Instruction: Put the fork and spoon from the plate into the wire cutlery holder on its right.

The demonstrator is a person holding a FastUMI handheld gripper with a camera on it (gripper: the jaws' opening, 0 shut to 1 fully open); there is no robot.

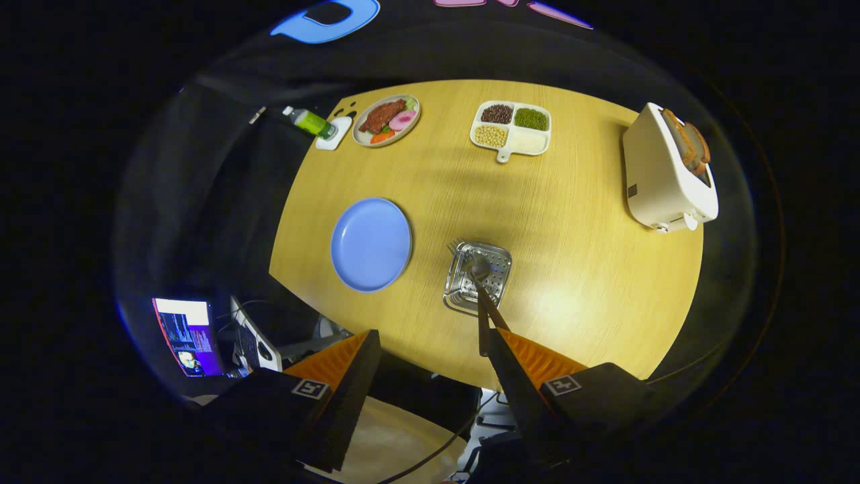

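Observation:
High above the table, my gripper (430, 339) is open, its fingers spread wide with nothing between them. Beyond the fingers stands the wire cutlery holder (496, 281). A spoon (480, 267) sits in it, bowl down, and its dark handle rises toward me and ends right beside my right fingertip (500, 346). Whether the handle touches that finger I cannot tell. Fork tines (455, 243) show at the holder's far left corner. Left of the holder lies the blue plate (371, 244), with nothing on it.
At the far side of the round wooden table (591, 269) are a plate of food (386, 119), a white divided dish of beans (510, 128) and a green bottle (310, 122). A white toaster (665, 171) holding bread stands at the right. A screen (189, 335) glows below the table's left edge.

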